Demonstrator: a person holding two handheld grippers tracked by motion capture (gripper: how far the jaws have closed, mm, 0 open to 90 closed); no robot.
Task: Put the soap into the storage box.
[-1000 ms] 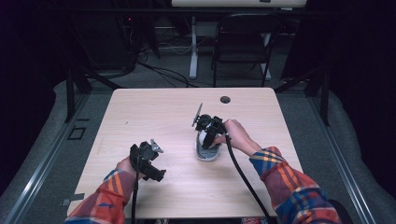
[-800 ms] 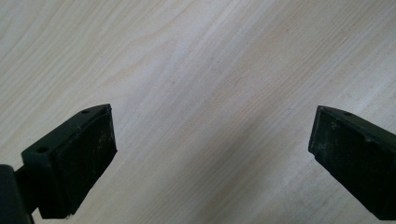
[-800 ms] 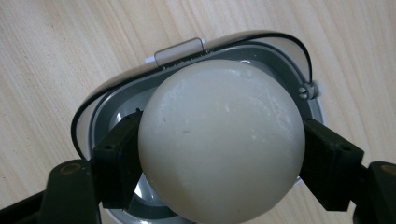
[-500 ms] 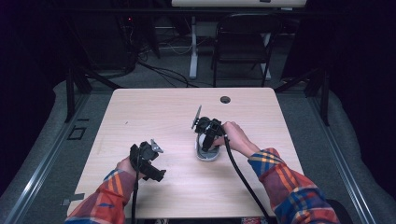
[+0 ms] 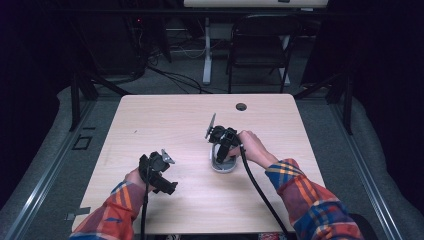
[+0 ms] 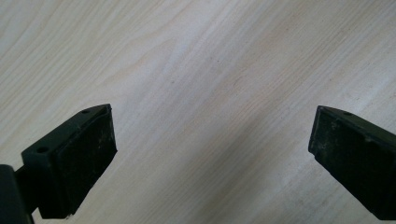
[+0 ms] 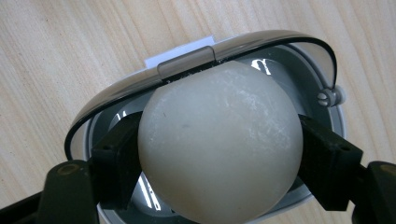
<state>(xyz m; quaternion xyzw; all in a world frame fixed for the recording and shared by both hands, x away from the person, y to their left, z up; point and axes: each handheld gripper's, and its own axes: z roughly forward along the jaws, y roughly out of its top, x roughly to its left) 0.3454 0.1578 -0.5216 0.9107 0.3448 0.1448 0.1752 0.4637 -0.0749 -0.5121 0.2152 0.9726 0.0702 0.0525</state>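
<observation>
Nothing has shifted — right claw (image 7: 219, 154) clamps a white ball (image 7: 219, 140) over the container (image 5: 222, 162); left claw (image 6: 210, 154) gapes empty.

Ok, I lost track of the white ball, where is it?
In the right gripper view, the white ball sits clamped in the right tool, over the open grey container near the table's middle.

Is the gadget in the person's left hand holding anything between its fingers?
No: in the left gripper view the two black fingers stand wide apart, with bare wooden table showing between them.
</observation>
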